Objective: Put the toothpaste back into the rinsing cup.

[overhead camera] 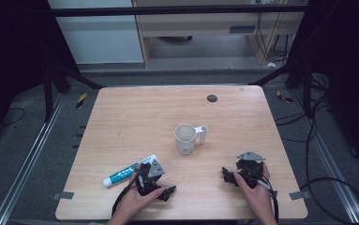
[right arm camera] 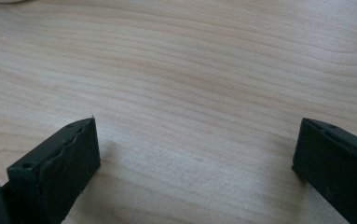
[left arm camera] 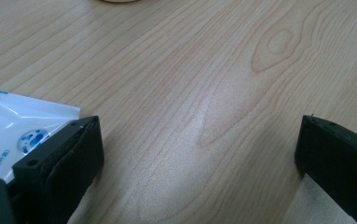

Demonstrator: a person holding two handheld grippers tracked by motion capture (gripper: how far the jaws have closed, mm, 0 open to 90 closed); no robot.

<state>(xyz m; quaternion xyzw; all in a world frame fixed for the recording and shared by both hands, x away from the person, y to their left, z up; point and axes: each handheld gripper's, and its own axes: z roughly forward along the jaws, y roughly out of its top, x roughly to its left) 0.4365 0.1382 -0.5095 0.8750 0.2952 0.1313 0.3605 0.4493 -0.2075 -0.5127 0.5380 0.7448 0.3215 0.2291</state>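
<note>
Hand-held gripper [overhead camera: 168,192] twice, one toothpaste tube [overhead camera: 129,170], one cup [overhead camera: 185,138].

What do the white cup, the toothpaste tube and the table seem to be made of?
Cup: probably matte plastic, opaque white, thin rim, moulded handle. Toothpaste tube: glossy soft plastic or laminate, shiny highlights near its crimped end. Table: pale wood-grain top, likely smooth laminate.
</note>
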